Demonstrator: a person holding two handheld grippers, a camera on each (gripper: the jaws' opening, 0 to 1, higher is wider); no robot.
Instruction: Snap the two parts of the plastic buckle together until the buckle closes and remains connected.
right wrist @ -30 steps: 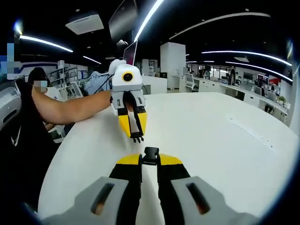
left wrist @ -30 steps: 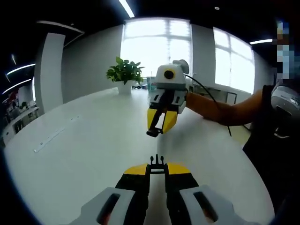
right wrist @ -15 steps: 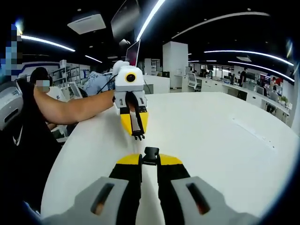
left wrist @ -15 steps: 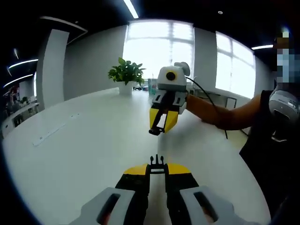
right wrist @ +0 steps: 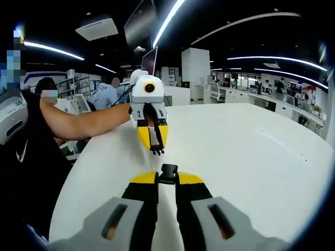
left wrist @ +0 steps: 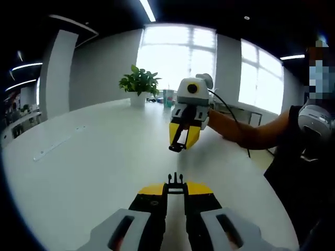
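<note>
Presently we log one broad white surface [left wrist: 94, 172], smooth and matt, with a rounded edge that curves off on the person's side; a wide bare stretch lies around both tools, so we have open room on every side of the meeting point.

Item one: left gripper [left wrist: 176, 184], yellow-tipped with black inner faces and grey housings, fingers [left wrist: 157, 204] clenched on the pronged buckle half [left wrist: 176, 181], a small black plastic piece whose thin prongs jut forward past the tips. In the right gripper view we see the same tool [right wrist: 155, 148] held above the surface, with the prongs [right wrist: 156, 151] hanging from its tip.

Item two: right gripper [right wrist: 168, 178], same build, fingers [right wrist: 144, 201] pressed onto the socket buckle half [right wrist: 168, 172], a blocky black piece with a squared mouth. From the left gripper view it [left wrist: 180, 141] hangs in the air beyond the prongs, with the socket piece [left wrist: 176, 148] at its lower end.

Relation: the two halves face each other, apart, with a gap of clear air between them, both lifted off the surface.

Item three: potted plant [left wrist: 139, 83], leafy green in a white pot, at the far edge of the surface, well apart from the buckle halves.

Item four: a faint straight seam strip [left wrist: 55, 148] set flush in the surface, well to one side of the buckle halves.
</note>
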